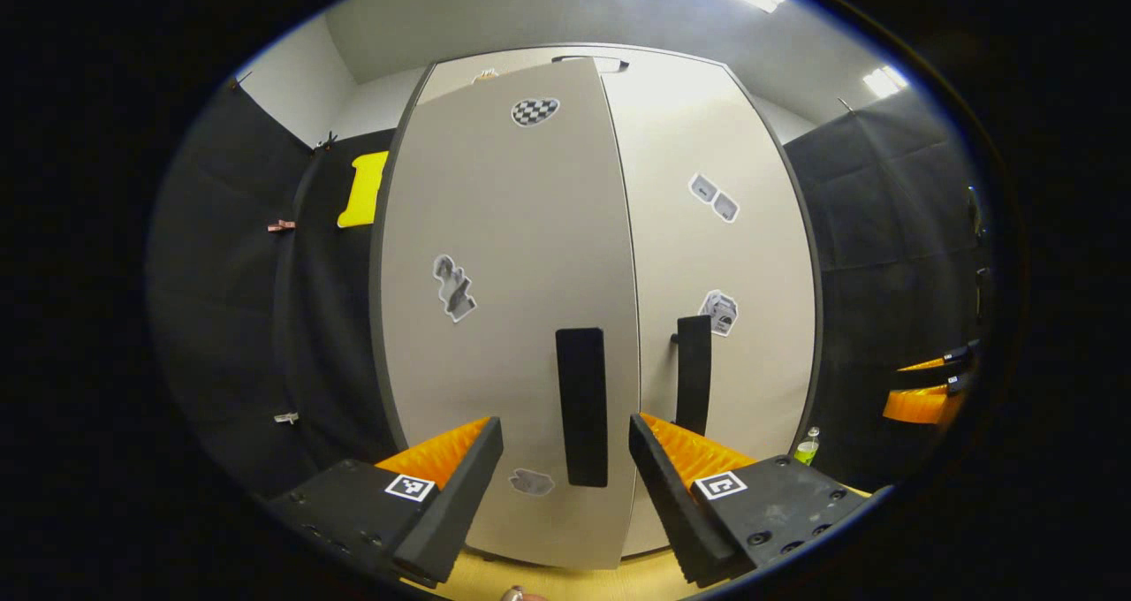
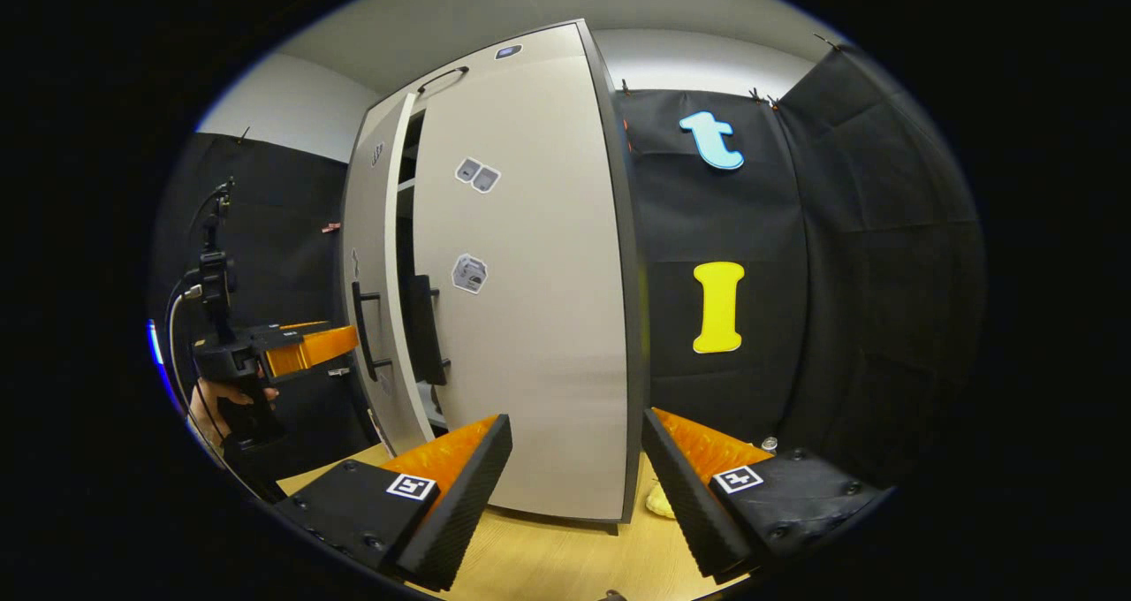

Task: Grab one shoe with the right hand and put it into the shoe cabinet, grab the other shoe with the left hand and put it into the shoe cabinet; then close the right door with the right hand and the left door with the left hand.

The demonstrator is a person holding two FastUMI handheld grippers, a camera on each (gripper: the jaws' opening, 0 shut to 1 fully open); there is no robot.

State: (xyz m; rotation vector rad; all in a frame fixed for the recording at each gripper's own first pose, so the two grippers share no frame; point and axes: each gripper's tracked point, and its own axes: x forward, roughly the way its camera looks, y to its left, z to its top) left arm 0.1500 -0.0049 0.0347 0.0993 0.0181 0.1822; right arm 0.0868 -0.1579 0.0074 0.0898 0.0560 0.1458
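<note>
Left gripper [image 1: 565, 486]: jaws apart, nothing between them, facing the cabinet [image 1: 601, 274] front. Left door [image 1: 504, 318] stands dead ahead of the jaws, its handle [image 1: 582, 407] in line with the gap between them but beyond the tips, not touched. The door's free edge sits slightly proud of the right door [image 1: 716, 256], so not fully flush. Right door handle [image 1: 694, 373] is just past the right jaw tip. Stickers on both doors. A green bottle [image 1: 807, 447] is low, right of the jaws, beside the cabinet. Right gripper [image 1: 928, 389] shows far off to the right.

Right gripper [image 2: 574, 495]: jaws apart, empty, looking at the cabinet [image 2: 495, 256] from an angle. Right door [image 2: 530, 318] is ahead of the jaws, between the tips in the view, no contact. Left of it a dark gap [image 2: 408, 230] runs between the two doors; a shelf edge is visible inside. Cannot tell from here whether the shoes are inside; none on the bench [image 2: 548, 557] near the jaws. Left door [image 2: 371, 300] with its handle [image 2: 360, 331] is further left. Left gripper [image 2: 327, 345] points at that handle, held by a hand [image 2: 216, 407], jaw state not readable from this angle. A pale lump [image 2: 658, 500] lies on the bench by the cabinet's corner, just inside the right jaw.
</note>
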